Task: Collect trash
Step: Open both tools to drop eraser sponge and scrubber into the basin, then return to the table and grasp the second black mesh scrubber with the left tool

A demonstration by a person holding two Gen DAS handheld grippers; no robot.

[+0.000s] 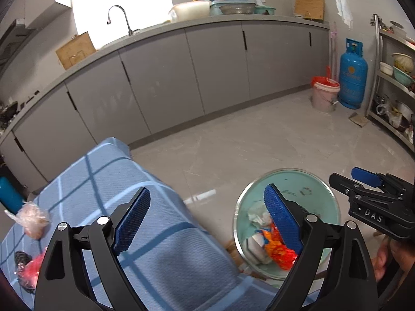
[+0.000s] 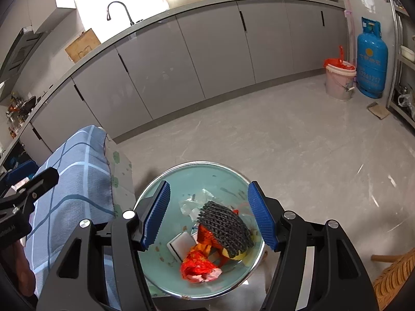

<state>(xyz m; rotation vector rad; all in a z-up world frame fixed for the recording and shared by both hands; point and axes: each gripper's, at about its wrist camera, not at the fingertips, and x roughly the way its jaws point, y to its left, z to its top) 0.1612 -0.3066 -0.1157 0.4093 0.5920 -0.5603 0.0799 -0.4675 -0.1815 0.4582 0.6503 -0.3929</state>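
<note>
My right fingers [image 2: 208,215] stand spread with nothing pinched between them, hanging over the mouth of the green trash bin [image 2: 228,178]; below them a dark knobbly scouring pad [image 2: 224,229] lies tilted on top of the trash, over an orange-red wrapper [image 2: 198,265], a white block [image 2: 180,246] and crumpled clear plastic [image 2: 194,203]. My left fingers [image 1: 207,223] are spread wide and empty too, one over the blue checked cloth [image 1: 166,248] on the tabletop, the other in front of the bin's rim. On that cloth, off to the left, a crumpled pinkish plastic wad [image 1: 32,219] and a red-and-black scrap [image 1: 28,272] lie on the tabletop. Beyond, grey cabinets [image 1: 215,62], a pink bucket [image 1: 324,96] and a blue gas cylinder [image 1: 352,77] stand along the floor
</note>
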